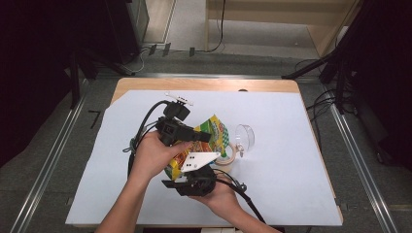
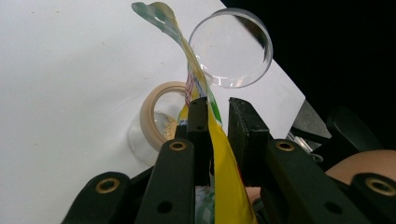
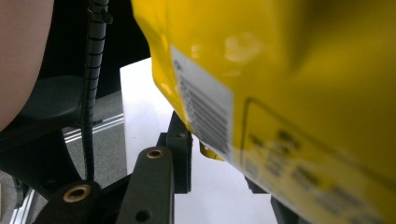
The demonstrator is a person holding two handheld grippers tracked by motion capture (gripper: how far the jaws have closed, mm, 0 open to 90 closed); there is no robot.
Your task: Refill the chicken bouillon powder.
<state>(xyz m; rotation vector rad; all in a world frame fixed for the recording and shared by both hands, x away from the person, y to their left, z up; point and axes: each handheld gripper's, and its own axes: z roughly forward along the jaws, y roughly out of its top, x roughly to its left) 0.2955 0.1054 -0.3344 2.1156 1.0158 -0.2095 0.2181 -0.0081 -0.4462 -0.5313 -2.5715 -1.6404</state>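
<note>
Two hand-held grippers, left [image 2: 218,122] and right [image 1: 187,180], each clamp one yellow snack bag [image 1: 210,133] beside one tape roll [image 2: 158,112].

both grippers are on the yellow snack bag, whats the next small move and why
Probably pull the two grippers gently apart. The left gripper pinches the snack bag at its top edge, the right gripper holds it lower, above the open jar, so tearing it open looks likely.
</note>
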